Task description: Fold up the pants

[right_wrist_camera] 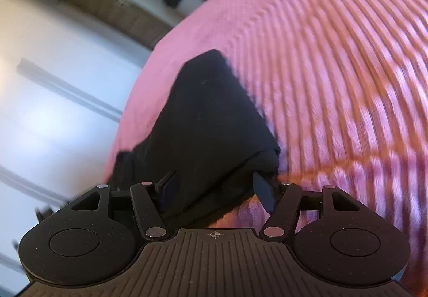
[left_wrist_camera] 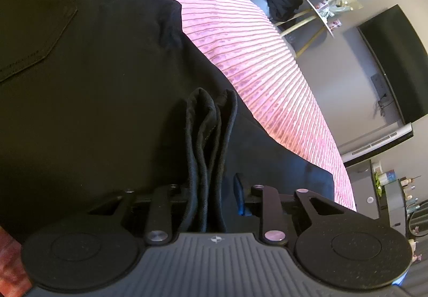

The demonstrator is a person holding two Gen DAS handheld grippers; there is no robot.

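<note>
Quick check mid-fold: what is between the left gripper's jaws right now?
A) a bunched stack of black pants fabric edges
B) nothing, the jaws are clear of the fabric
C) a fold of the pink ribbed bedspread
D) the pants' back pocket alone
A: in the left wrist view, several layered edges of the black pants stand bunched between the jaws of the left gripper, above the pink bedspread.

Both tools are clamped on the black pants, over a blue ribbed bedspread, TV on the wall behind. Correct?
One error: the bedspread is pink, not blue; both wrist views show it. The rest stands: left tool and right tool each grip the black pants, and the TV is on the wall.
</note>
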